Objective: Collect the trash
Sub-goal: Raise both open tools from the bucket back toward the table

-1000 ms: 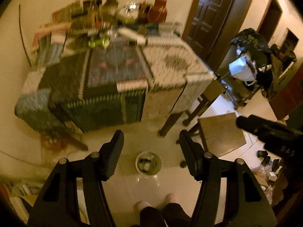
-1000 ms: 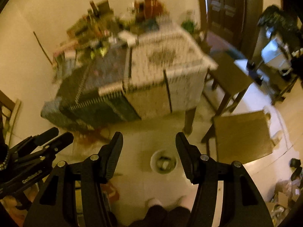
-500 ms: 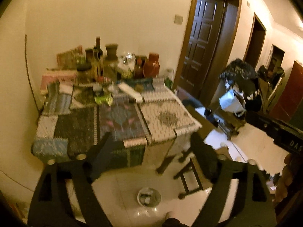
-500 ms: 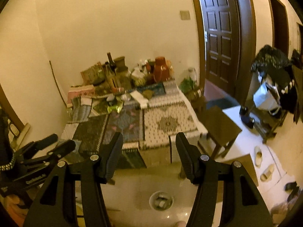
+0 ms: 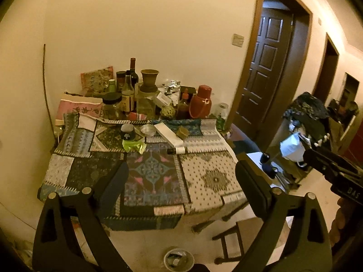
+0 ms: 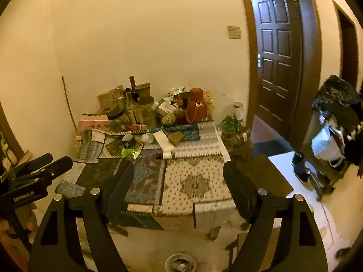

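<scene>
A small round trash bin (image 5: 179,259) (image 6: 180,264) with scraps in it stands on the floor below both grippers. Beyond it is a table under a patchwork cloth (image 5: 211,176) (image 6: 195,181). On the cloth lie a crumpled green wrapper (image 5: 133,146) (image 6: 131,151) and a long white tube (image 5: 169,134) (image 6: 164,141). My left gripper (image 5: 181,170) hovers high in front of the table, jaws opening, nothing between them. My right gripper (image 6: 179,167) hangs beside it, jaws also opening and empty. Each gripper shows at the edge of the other's view, the right gripper (image 5: 322,158) and the left gripper (image 6: 45,165).
Bottles, jars, a clay vase (image 5: 149,79) and a red flask (image 5: 200,103) crowd the table's back by the wall. A wooden stool (image 5: 229,242) stands at the table's right corner. A dark door (image 6: 279,52) and a rack heaped with dark bags (image 6: 338,104) are to the right.
Both grippers rose and tipped up from the floor bin toward the tabletop. Both pairs of jaws spread wider. The bin slid to the bottom edge of both views.
</scene>
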Motion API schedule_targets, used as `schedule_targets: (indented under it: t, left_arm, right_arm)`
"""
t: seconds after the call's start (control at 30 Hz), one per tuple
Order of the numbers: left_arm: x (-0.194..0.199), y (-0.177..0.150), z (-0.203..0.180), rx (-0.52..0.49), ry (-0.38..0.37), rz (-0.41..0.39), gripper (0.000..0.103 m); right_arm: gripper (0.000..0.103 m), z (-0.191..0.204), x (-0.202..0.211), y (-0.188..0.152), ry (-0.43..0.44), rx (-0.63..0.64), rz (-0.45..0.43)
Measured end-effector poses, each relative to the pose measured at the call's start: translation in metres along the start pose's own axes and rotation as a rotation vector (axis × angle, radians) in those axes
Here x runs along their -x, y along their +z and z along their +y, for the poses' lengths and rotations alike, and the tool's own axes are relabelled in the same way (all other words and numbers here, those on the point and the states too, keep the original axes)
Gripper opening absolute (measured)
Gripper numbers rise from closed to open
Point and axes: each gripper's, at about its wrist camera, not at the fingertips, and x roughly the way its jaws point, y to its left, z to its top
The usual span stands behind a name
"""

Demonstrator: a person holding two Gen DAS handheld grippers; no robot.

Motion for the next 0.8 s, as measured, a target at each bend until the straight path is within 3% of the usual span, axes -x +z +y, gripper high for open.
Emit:
schedule_targets:
  t: [0.4,0.8]
  left_arm:
    - [-0.072,0.048,-0.021,0.11,0.128,-0.01,0.095]
    - [-0.131,0.066,0.008,0.144,0.177,0.051,0.095]
  right_arm:
    - [0.078,-0.036,-0.073,0.058,0.154,0.094,0.053]
    - [0.078,-0.03,-0.139,0.081,0.185,0.09,0.113]
